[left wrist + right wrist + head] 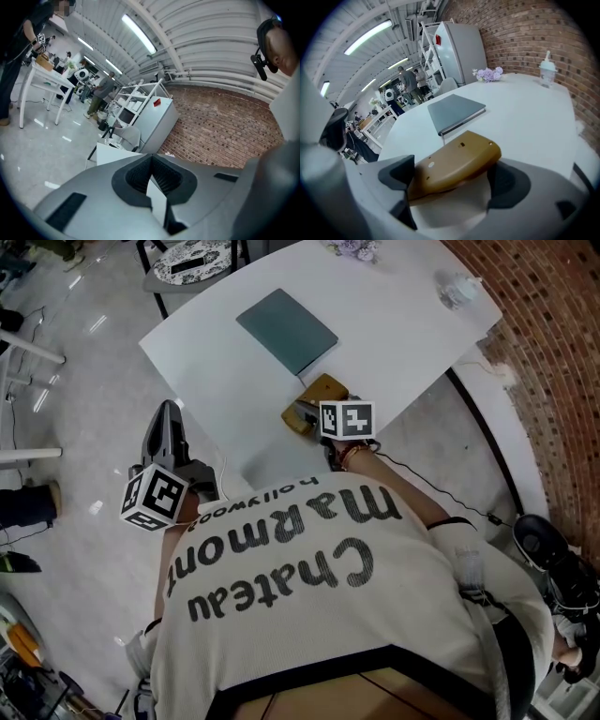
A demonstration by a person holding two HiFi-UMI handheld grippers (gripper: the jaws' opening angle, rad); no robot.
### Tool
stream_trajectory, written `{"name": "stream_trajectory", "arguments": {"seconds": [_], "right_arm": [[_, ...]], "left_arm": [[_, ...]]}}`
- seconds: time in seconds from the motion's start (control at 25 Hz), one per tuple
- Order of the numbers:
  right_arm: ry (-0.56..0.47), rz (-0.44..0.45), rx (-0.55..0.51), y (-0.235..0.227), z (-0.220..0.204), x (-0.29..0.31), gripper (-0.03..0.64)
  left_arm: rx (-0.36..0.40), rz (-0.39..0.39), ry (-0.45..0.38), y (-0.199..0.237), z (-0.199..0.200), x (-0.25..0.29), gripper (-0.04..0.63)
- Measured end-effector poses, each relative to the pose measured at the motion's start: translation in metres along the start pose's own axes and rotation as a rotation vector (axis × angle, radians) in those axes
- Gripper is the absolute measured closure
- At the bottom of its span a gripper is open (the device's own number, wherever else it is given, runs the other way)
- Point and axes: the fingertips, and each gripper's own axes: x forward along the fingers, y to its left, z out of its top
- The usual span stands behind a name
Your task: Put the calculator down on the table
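The calculator [316, 397], tan back upward, lies at the near edge of the white table [394, 324]. In the right gripper view the calculator [454, 161] sits between the wide-spread jaws of my right gripper [452, 179]. Its left end is close against the left pad [399, 174], and a gap shows at the right pad. In the head view the right gripper [305, 416] points down at it. My left gripper [167, 423] hangs over the floor, left of the table. Seen in its own view, the left gripper [151, 169] has its pads together with nothing between them.
A grey-green notebook [286, 329] lies mid-table beyond the calculator. A lidded cup [457, 289] and lilac flowers [356, 249] stand at the far edge. A chair [187, 263] stands behind the table's far left corner. A brick wall [553, 352] runs along the right.
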Motion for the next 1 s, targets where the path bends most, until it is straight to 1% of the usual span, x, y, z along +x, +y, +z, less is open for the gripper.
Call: {"name": "stream_trajectory", "arguments": {"seconds": [0.2,0.48,0.68,1.0], "right_arm": [[-0.022,-0.022,0.013,0.001,0.000,0.002,0.110],[0.029,-0.038,0.007,0.001,-0.001,0.006,0.100],[0.070,-0.065,-0.027,0.002,-0.004,0.009,0.100],[0.069,-0.074,-0.022,0.005,-0.003,0.012,0.094]], "left_arm": [[-0.008,0.001,0.000,0.004,-0.001,-0.001,0.595],[-0.012,0.003,-0.012,0.007,0.000,-0.001,0.595],[-0.013,0.001,-0.019,0.008,0.002,-0.003,0.595],[-0.018,0.003,-0.028,0.014,0.006,-0.006,0.595]]}}
